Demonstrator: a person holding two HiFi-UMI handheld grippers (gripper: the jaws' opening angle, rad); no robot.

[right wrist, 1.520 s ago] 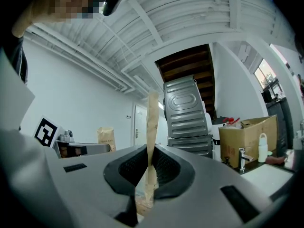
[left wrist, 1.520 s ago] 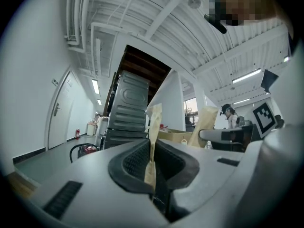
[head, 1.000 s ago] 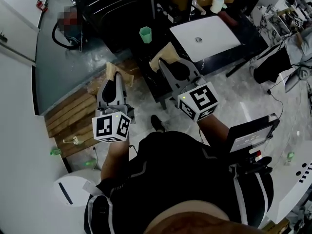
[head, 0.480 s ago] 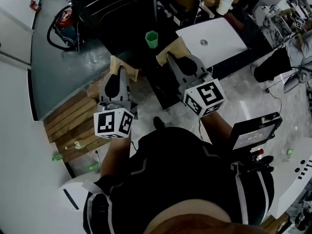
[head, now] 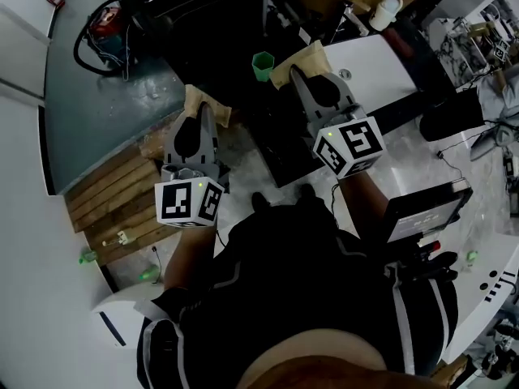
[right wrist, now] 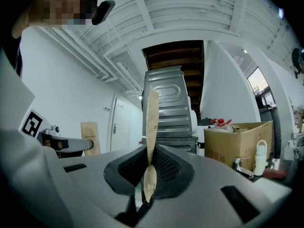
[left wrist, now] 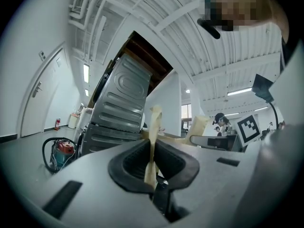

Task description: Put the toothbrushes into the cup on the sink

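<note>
Each gripper is shut on a flat tan paper toothbrush packet. In the head view the left gripper (head: 200, 120) holds its packet (head: 206, 104) over the floor, left of the dark cabinet. The right gripper (head: 306, 73) holds its packet (head: 298, 58) just right of the green cup (head: 262, 65), which stands left of the white sink (head: 389, 67). In the left gripper view the packet (left wrist: 153, 127) stands edge-on between the left gripper's (left wrist: 152, 163) pads. In the right gripper view the other packet (right wrist: 151, 122) is pinched the same way in the right gripper (right wrist: 150, 172).
A faucet (head: 350, 16) and a white bottle (head: 388, 8) stand behind the sink. A red vacuum with hose (head: 104, 27) and wooden slats (head: 113, 193) lie to the left. A cardboard box (right wrist: 235, 144) and a tall grey metal machine (right wrist: 170, 110) are ahead.
Both grippers have moved forward toward the sink with their packets still held. The right gripper's packet now sits beside the green cup, close to the basin's left edge.
</note>
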